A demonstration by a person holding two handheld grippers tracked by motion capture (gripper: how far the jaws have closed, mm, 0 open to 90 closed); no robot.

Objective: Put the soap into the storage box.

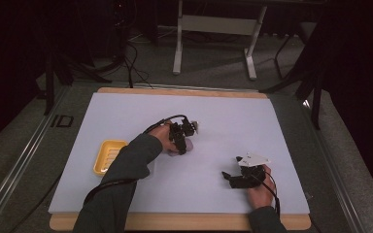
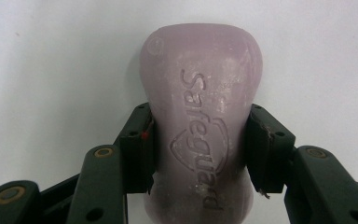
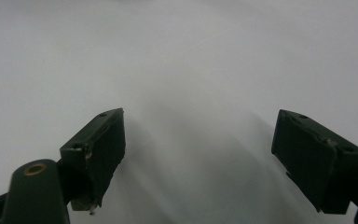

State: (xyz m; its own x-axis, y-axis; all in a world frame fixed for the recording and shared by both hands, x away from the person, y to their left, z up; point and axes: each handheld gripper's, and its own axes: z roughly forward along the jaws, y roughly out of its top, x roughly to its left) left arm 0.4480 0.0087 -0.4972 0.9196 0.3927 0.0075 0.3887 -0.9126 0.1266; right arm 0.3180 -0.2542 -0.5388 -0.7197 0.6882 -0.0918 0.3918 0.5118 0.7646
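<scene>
A pale purple bar of soap (image 2: pixel 200 107) stamped "Safeguard" lies on the white table sheet, and both jaws of my left gripper (image 2: pixel 199 149) press against its narrow waist. From above, that gripper (image 1: pixel 180 141) sits near the middle of the sheet with the soap (image 1: pixel 188 144) under it. My right gripper (image 1: pixel 229 176) rests low at the front right, a grey plate on top. Its two black jaws (image 3: pixel 198 158) stand wide apart over bare white sheet, with nothing between them.
A yellow soap dish (image 1: pixel 109 156) lies at the left of the white sheet (image 1: pixel 233 121), partly behind the person's left sleeve. The sheet covers a wooden board (image 1: pixel 175 222). Metal table legs (image 1: pixel 177 43) and cables stand on the floor beyond.
</scene>
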